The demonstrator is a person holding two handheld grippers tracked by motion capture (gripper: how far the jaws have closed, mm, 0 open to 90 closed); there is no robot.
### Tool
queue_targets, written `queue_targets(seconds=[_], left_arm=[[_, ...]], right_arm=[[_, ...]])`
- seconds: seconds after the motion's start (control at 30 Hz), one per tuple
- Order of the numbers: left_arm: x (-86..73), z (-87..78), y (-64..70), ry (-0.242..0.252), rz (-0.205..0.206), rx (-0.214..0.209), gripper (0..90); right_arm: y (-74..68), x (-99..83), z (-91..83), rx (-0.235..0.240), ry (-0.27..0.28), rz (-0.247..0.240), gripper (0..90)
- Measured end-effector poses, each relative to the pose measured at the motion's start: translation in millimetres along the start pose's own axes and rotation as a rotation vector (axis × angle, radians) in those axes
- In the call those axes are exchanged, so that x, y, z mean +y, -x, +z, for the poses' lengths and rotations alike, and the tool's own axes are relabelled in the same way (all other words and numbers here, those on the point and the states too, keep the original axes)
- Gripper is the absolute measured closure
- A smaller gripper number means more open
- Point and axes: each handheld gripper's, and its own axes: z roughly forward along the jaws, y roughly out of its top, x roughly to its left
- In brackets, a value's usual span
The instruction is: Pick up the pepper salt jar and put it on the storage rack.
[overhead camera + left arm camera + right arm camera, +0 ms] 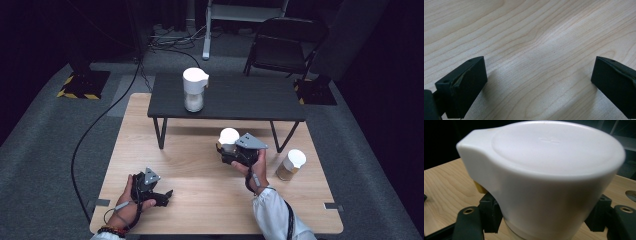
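Observation:
My right gripper (pixel 228 148) is shut on a white-lidded container (pixel 229 137), held over the middle of the wooden table (pixel 200 200). In the right gripper view the container's white lid with a spout (pixel 544 170) looms close, and the black jaws press its sides low down. My left gripper (pixel 162 196) rests near the front left of the table, open, with nothing between its black fingers (pixel 464 85) above bare wood (pixel 536 50). A second white-lidded container (pixel 194 90) stands on the small dark table (pixel 250 100). A third one (pixel 291 165) stands at the right of the wooden table.
The small dark table on thin legs stands across the far part of the wooden table. A black folding chair (pixel 285 45) and cables (pixel 100 125) lie on the grey floor beyond.

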Motion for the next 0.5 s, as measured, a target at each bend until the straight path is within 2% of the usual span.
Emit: queue_targets(seconds=[0.23,0.37,0.5], left_arm=[[0.0,0.0,0.0,0.000,-0.001,0.000,0.1],[0.0,0.0,0.0,0.000,0.000,0.000,0.1],[0.0,0.0,0.0,0.000,0.000,0.000,0.1]], right_arm=[[-1.0,12.6,-17.1,0.010,0.016,-0.014,30.0],[-4.2,21.7,-26.8,0.013,0.024,-0.039,30.0],[-2.3,29.7,-35.3,0.030,0.039,-0.031,30.0]])
